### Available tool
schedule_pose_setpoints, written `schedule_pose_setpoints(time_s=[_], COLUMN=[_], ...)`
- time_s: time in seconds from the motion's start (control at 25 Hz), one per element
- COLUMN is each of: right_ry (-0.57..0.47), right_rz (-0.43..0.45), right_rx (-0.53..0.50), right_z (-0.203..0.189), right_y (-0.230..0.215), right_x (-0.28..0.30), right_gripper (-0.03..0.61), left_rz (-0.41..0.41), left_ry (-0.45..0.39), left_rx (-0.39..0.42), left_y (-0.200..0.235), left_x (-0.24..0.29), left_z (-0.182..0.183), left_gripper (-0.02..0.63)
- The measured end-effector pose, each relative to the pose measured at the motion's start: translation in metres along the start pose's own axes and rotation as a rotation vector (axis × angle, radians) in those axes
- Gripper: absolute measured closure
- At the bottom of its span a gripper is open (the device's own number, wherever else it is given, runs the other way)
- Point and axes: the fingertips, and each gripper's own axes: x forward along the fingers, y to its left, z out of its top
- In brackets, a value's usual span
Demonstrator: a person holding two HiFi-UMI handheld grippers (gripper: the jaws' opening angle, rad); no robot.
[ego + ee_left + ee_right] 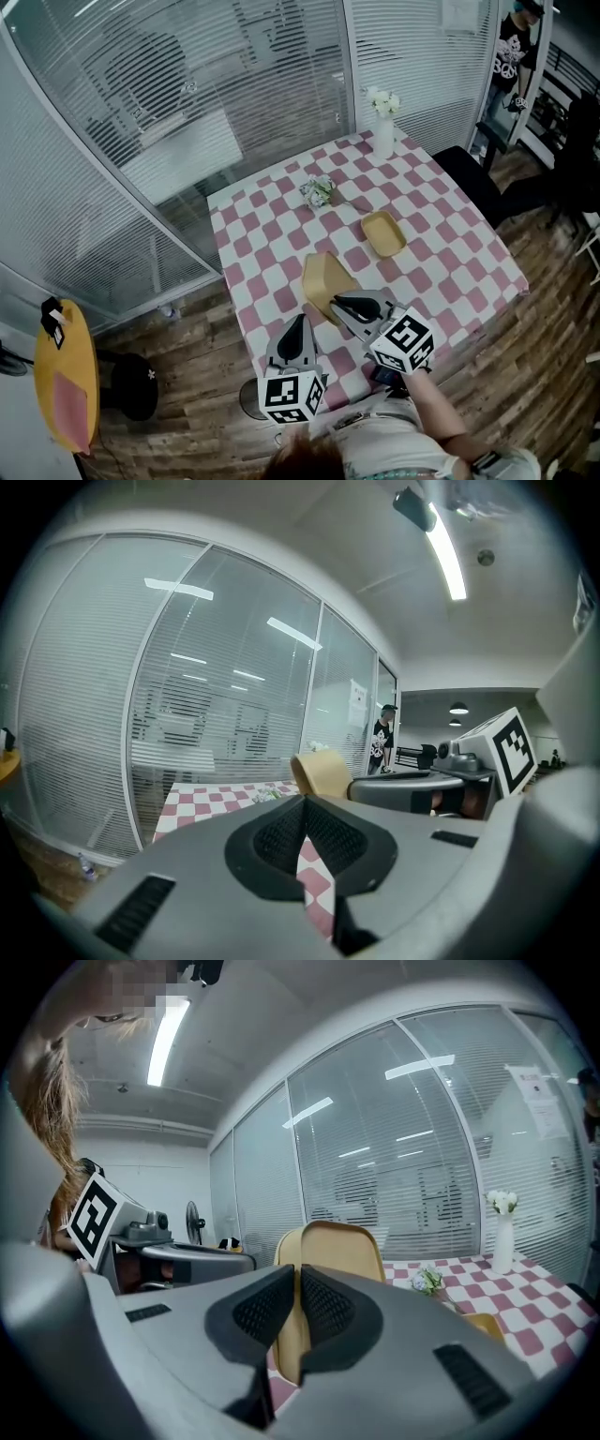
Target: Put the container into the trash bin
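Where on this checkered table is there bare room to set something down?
Bare cloth runs along the right side, between the flat container and the table edge, and along the left edge, nearer than the bouquet. The near edge is crowded: the left gripper, the right gripper and the held container.

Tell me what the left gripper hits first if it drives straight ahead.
Likely the checkered tablecloth ahead of the left gripper. The tan container sits just right of that line and might be clipped. Depth is unclear.

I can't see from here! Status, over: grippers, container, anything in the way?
Right gripper shut on container edge, container upright. Left gripper shut, empty. Second container lies on table beyond, apart.
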Motion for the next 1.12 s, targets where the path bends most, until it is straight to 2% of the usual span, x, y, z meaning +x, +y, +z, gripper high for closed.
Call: schedule_pose_setpoints(time_s=[0.36,0.72,0.96,1.12], right_ry=[0.008,0.012,0.021,0.025], right_rz=[-0.020,-0.021,0.024,0.074], right_rx=[-0.008,-0.011,-0.003,-0.008], right_z=[0.004,0.000,-0.006,-0.007], right_y=[0.045,0.116,0.177,0.220], right_x=[0.025,0.059,0.093,0.119], right_gripper=[0.563,0.563,0.563,0.563], left_rz=[-0.013,-0.035,-0.002,0.050], left_ry=[-0.009,-0.016,-0.017,-0.015], left_rx=[-0.013,-0.012,-0.015,-0.020], left_y=[0.041,0.090,0.136,0.173], left_x=[-0.035,-0.089,-0.138,-0.175], left_z=[0.003,-0.001,-0.004,-0.009], left_gripper=[0.609,0.609,0.607,0.609])
